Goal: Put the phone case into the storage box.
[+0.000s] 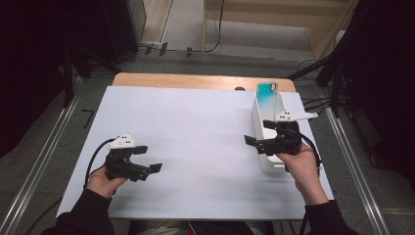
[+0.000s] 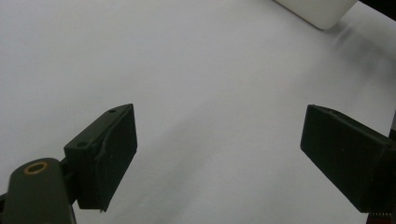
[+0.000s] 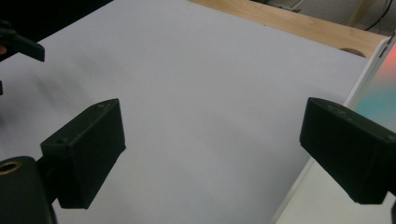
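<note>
Right now your right gripper [image 1: 258, 142] sits over the white tray [image 1: 261, 122] along the right edge of the white sheet [image 1: 186, 127], jaws apart with nothing between them. Inside the tray, at its far end, a phone case [image 1: 268, 95] stands upright, teal fading to clear; no writing or brand readable on it. Your left gripper [image 1: 147, 159] rests near the sheet's front left corner, jaws wide apart and empty, well apart from the tray. A bare wooden table [image 1: 195, 81] edge shows beyond the sheet.
</note>
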